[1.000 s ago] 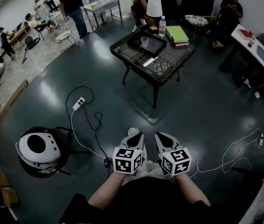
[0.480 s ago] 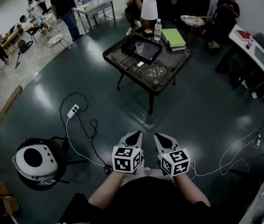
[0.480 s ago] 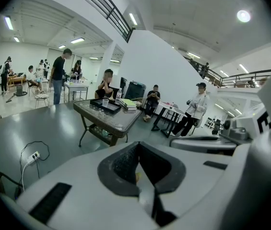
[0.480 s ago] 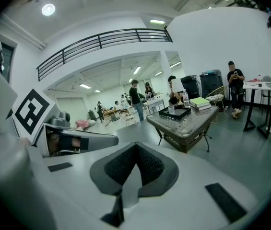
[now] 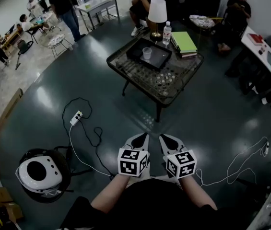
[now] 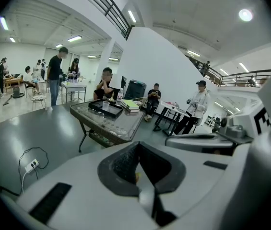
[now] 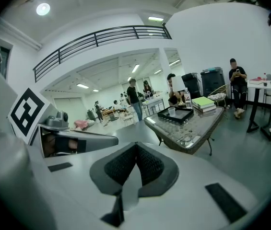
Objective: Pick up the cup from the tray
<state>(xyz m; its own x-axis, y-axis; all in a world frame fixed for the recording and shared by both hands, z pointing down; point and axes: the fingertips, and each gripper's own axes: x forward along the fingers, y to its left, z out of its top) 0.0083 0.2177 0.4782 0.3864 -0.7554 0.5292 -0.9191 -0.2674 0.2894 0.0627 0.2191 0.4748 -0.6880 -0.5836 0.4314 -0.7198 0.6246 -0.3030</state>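
A clear plastic cup [image 5: 147,53] stands upright in a black tray [image 5: 160,57] on a glass-topped table [image 5: 173,83] far ahead of me. The same cup [image 6: 106,105] and tray [image 6: 97,107] show small in the left gripper view, and the cup [image 7: 171,111] with its tray [image 7: 181,113] in the right gripper view. My left gripper [image 5: 139,140] and right gripper [image 5: 169,140] are held side by side close to my body, well short of the table. Both are shut with nothing between the jaws.
A white lamp [image 5: 158,11], a water bottle [image 5: 167,33] and stacked books [image 5: 183,42] share the table. Cables and a power strip [image 5: 76,118] lie on the dark floor at left, by a round white device [image 5: 38,172]. Several people sit or stand around the room.
The view has shifted slightly; the table sits a little to the right of where it was half a second ago. Both grippers stay shut in the same spot near my body.
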